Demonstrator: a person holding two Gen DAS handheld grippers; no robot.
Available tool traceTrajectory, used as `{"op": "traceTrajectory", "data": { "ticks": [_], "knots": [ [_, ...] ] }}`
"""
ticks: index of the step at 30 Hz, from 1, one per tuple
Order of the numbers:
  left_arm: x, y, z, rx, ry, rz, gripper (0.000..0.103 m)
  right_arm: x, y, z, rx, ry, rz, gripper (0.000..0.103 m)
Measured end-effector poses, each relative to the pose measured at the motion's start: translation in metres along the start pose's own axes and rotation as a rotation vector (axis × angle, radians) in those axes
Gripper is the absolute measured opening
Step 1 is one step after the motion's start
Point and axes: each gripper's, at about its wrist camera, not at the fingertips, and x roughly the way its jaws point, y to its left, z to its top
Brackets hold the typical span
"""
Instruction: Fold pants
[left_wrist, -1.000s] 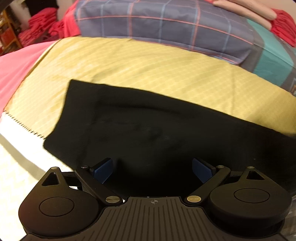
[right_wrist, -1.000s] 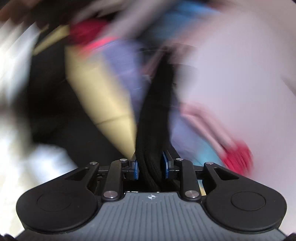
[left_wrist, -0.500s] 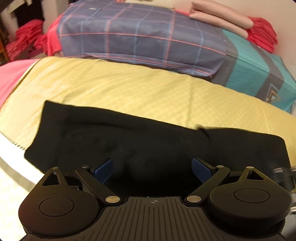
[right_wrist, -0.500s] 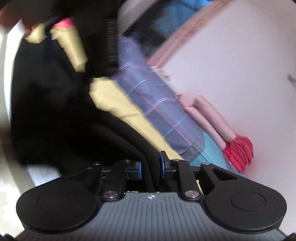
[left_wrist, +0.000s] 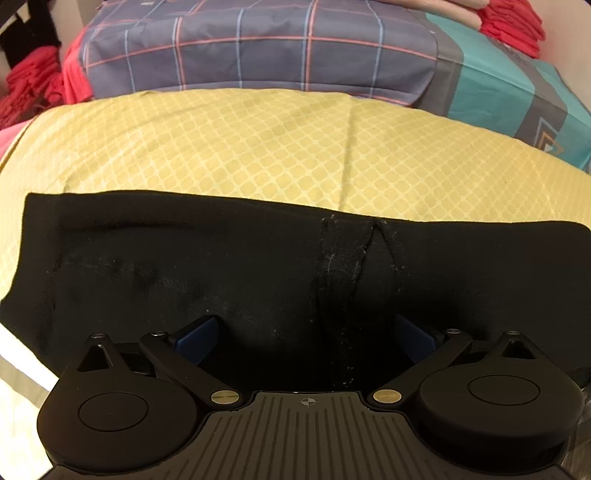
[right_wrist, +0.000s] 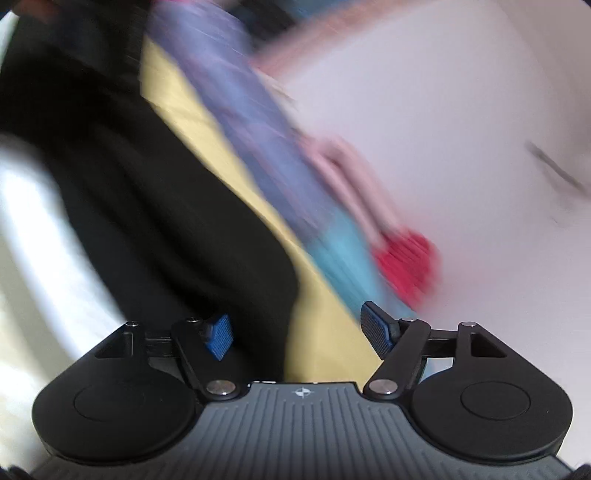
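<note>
Our left tool (left_wrist: 306, 339) hangs spread wide over the black pants (left_wrist: 258, 266), which lie flat across the yellow bedspread (left_wrist: 258, 147) just ahead of its fingers. Our right tool (right_wrist: 297, 330) has just been opening and stands wide, nothing pinched; the pants (right_wrist: 147, 221) lie ahead-left, blurred.

Yellow bedspread (left_wrist: 258, 147), plaid quilt (left_wrist: 258, 48)
</note>
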Motion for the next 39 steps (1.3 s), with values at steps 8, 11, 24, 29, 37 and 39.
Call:
{"op": "traceTrajectory", "data": {
  "ticks": [8,11,24,29,37,39],
  "knots": [
    [0.002,-0.01,0.002,0.023,0.001,0.029,0.103,0.0,-0.011,0.002,-0.055,-0.064,0.003,0.087],
    [0.002,-0.014,0.0,0.029,0.019,-0.031,0.103,0.018,-0.034,-0.018,0.096,0.078,0.055,0.089],
    [0.003,-0.018,0.001,0.052,0.015,-0.019,0.103,-0.007,-0.059,-0.027,0.045,-0.004,0.281,0.094],
    [0.004,-0.017,0.001,0.05,0.016,-0.024,0.103,-0.022,-0.087,-0.016,0.184,-0.055,0.433,0.094],
    [0.004,-0.017,0.002,0.046,0.021,-0.025,0.103,-0.001,-0.114,0.019,0.572,-0.062,0.689,0.09],
    [0.004,-0.018,0.002,0.044,0.021,-0.024,0.103,0.01,-0.11,0.019,0.591,-0.012,0.728,0.09]
  ]
}}
